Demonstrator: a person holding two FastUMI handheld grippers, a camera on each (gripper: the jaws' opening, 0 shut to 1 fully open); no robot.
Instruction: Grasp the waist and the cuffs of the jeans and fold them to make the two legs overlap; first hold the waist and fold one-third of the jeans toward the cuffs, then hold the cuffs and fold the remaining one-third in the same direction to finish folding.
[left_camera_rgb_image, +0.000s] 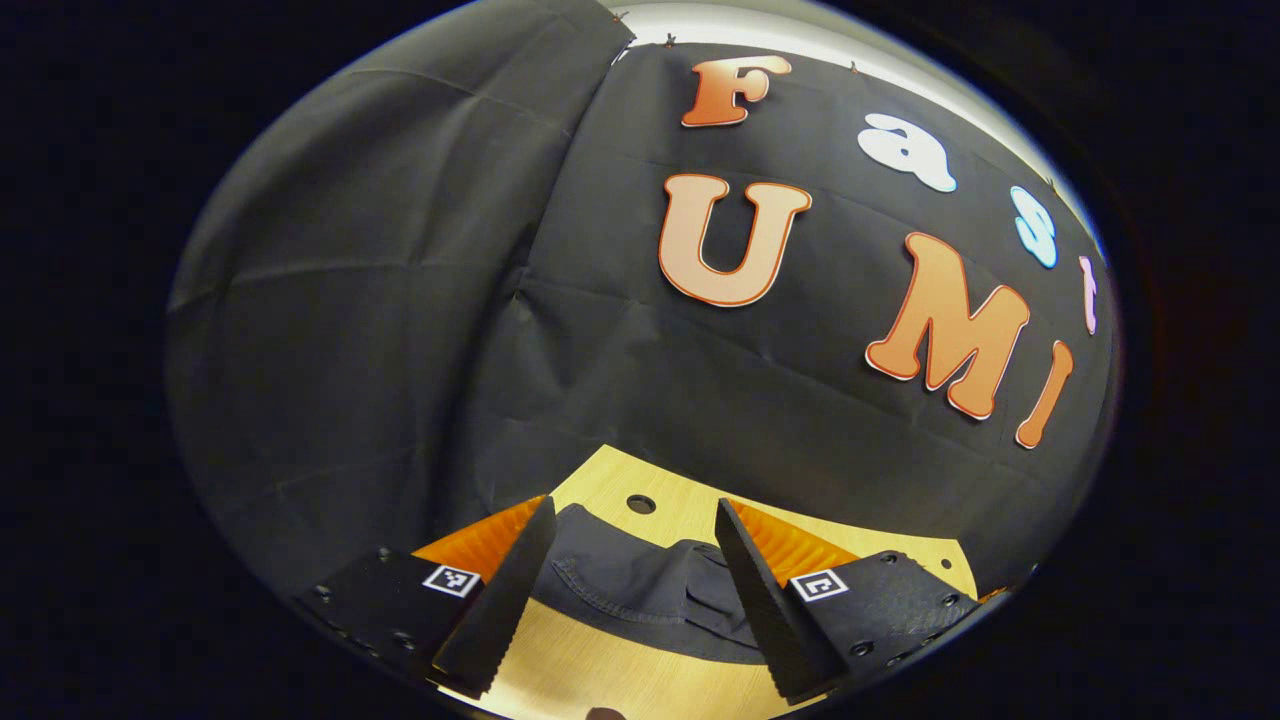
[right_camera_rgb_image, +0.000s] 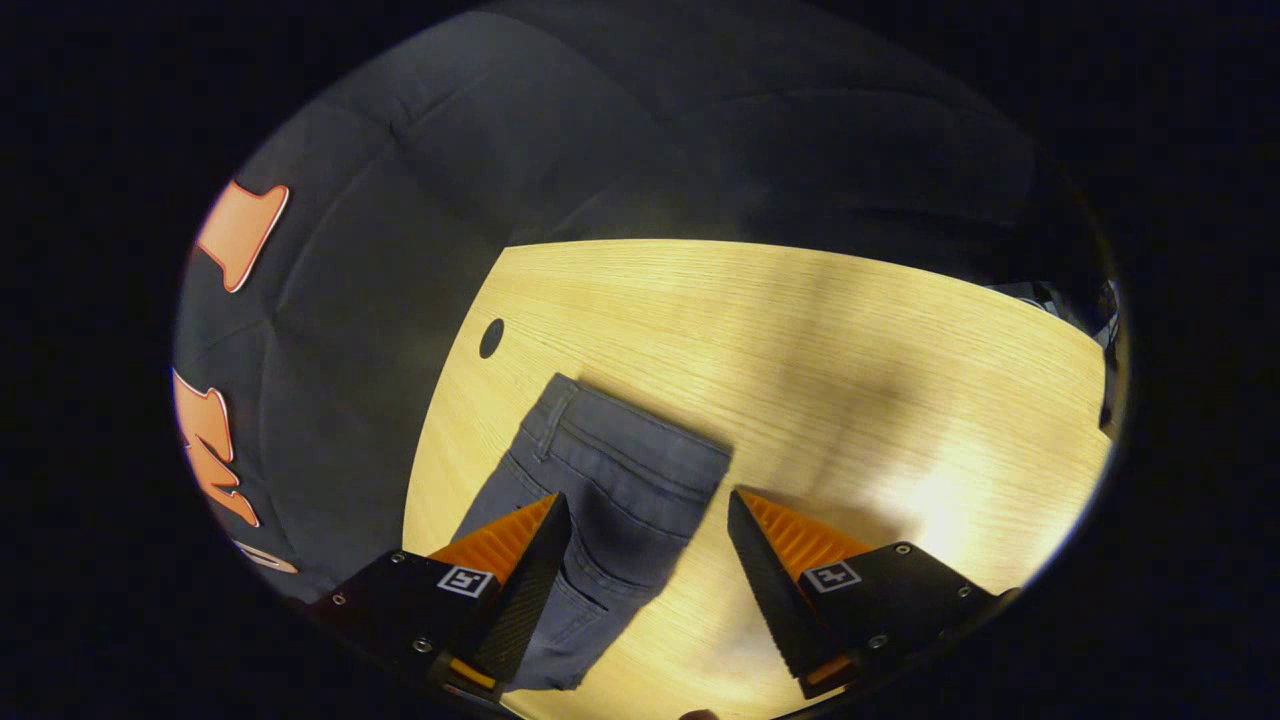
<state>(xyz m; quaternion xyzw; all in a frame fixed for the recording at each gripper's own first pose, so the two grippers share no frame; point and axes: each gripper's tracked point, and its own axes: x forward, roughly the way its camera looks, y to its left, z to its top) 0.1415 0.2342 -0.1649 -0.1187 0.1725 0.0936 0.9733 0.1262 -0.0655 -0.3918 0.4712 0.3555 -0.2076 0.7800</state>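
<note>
While both tools hang spread, the dark grey denim jeans (right_camera_rgb_image: 600, 490) lie on the pale wooden tabletop (right_camera_rgb_image: 820, 330), long axis running forward from the right tool (right_camera_rgb_image: 648, 545), waistband farthest.

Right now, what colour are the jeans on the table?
Dark grey-blue denim jeans, clearest in the right gripper view.

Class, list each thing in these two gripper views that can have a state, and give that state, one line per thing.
jeans: lying flat on the table, waistband end visible, not gripped
left gripper: open, fingers apart above the jeans
right gripper: open, holding nothing
table: wooden top, bearing the jeans
</note>
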